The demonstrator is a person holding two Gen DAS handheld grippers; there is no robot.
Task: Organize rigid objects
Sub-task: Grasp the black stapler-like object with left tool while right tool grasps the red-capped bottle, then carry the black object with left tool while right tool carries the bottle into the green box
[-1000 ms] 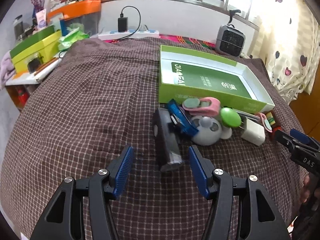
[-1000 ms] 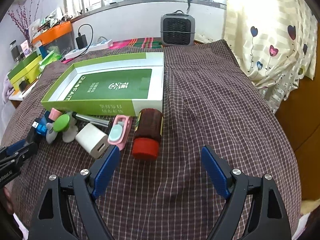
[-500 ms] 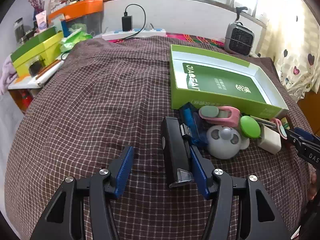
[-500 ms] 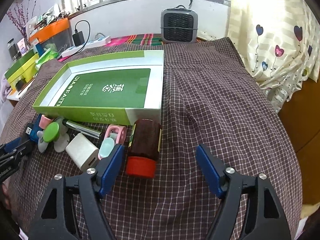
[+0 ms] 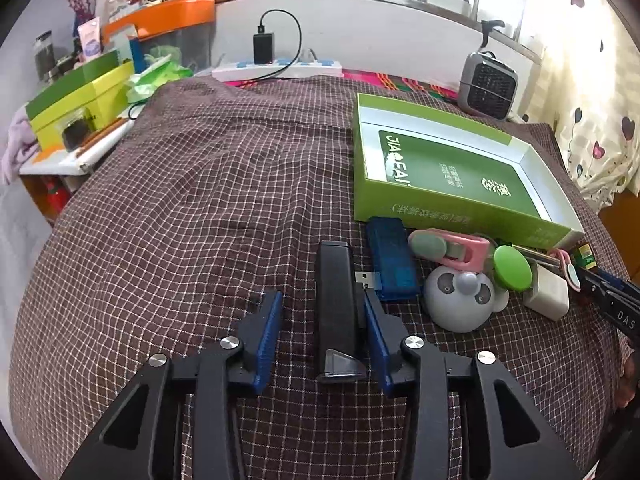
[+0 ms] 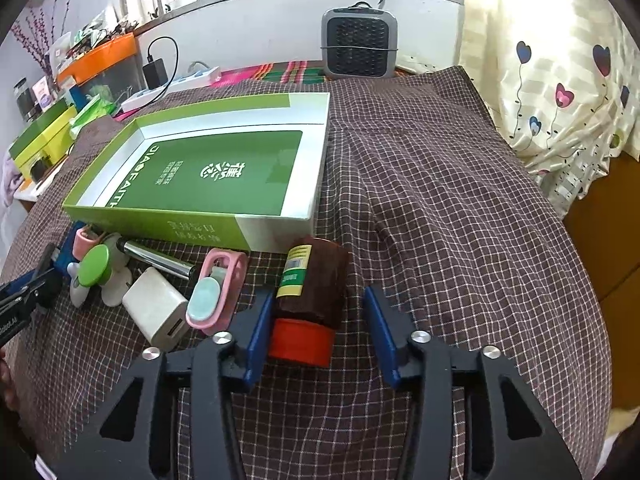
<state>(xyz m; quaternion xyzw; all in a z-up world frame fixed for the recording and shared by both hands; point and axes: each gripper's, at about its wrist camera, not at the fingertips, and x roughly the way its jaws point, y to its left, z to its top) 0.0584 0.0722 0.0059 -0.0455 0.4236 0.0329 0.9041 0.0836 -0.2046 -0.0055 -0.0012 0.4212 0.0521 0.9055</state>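
Observation:
A long black bar-shaped device (image 5: 336,304) lies on the checked cloth between the blue pads of my left gripper (image 5: 322,298). Its jaws are closing: the right pad is against the device, the left pad still stands apart. In the right wrist view a brown bottle with a red cap (image 6: 312,280) lies on its side inside my right gripper (image 6: 318,296). These jaws are closing too, with the left pad at the cap and a gap on the right. The open green box (image 5: 440,208) (image 6: 180,224) sits just beyond both.
Along the box front lie a blue USB stick (image 5: 390,258), pink clips (image 5: 452,246) (image 6: 218,288), a grey panda-faced gadget (image 5: 460,300), a green disc (image 5: 512,268) and a white charger (image 6: 154,308). A small heater (image 6: 360,48) and power strip (image 5: 276,68) stand behind.
Both pairs of jaws have narrowed from wide open. The red-capped bottle has come from ahead of the right fingers to between them. The black device now sits deeper between the left fingers.

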